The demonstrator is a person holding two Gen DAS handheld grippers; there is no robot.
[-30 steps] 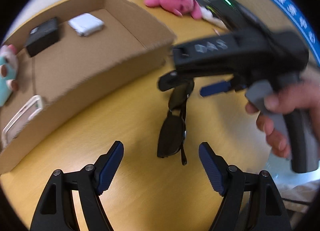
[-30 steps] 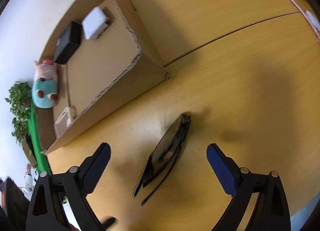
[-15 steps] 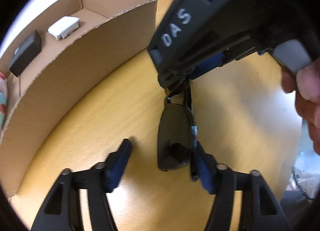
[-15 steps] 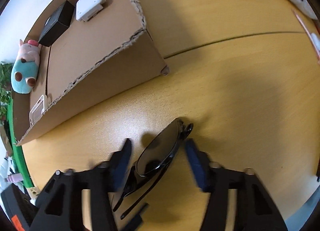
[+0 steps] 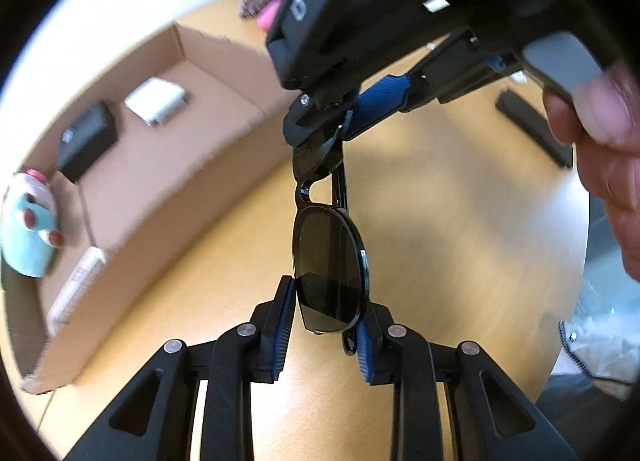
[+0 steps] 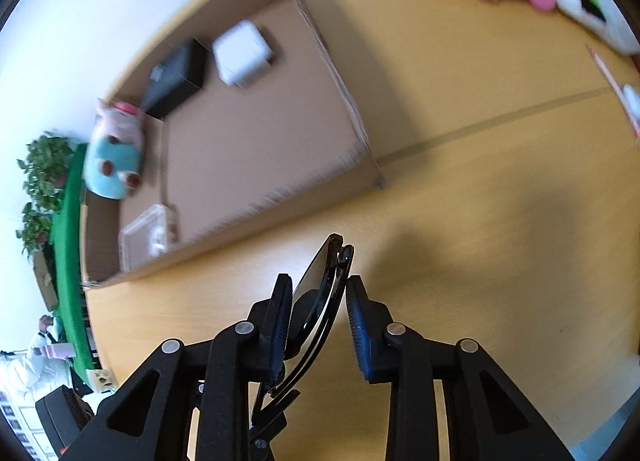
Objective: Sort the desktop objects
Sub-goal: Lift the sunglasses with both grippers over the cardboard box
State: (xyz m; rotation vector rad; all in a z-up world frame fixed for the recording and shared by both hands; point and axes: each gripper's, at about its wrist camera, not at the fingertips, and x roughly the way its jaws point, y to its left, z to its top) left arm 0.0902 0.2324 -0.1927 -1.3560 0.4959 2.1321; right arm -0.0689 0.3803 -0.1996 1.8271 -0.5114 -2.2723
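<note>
Left hand-held gripper (image 5: 326,325): jaws narrowed onto the near lens of the folded sunglasses (image 5: 330,261), both blue pads touching the frame. Right hand-held gripper (image 6: 316,321): also closed down on the sunglasses (image 6: 320,293), at the other lens; left pad is against the lens, right pad sits just beside the folded temples, contact there unclear. Sunglasses held edge-up between the two, above the yellow table (image 5: 460,221). Open cardboard box (image 6: 260,141) lies near, holding a black box (image 6: 176,77) and a white box (image 6: 244,53).
</note>
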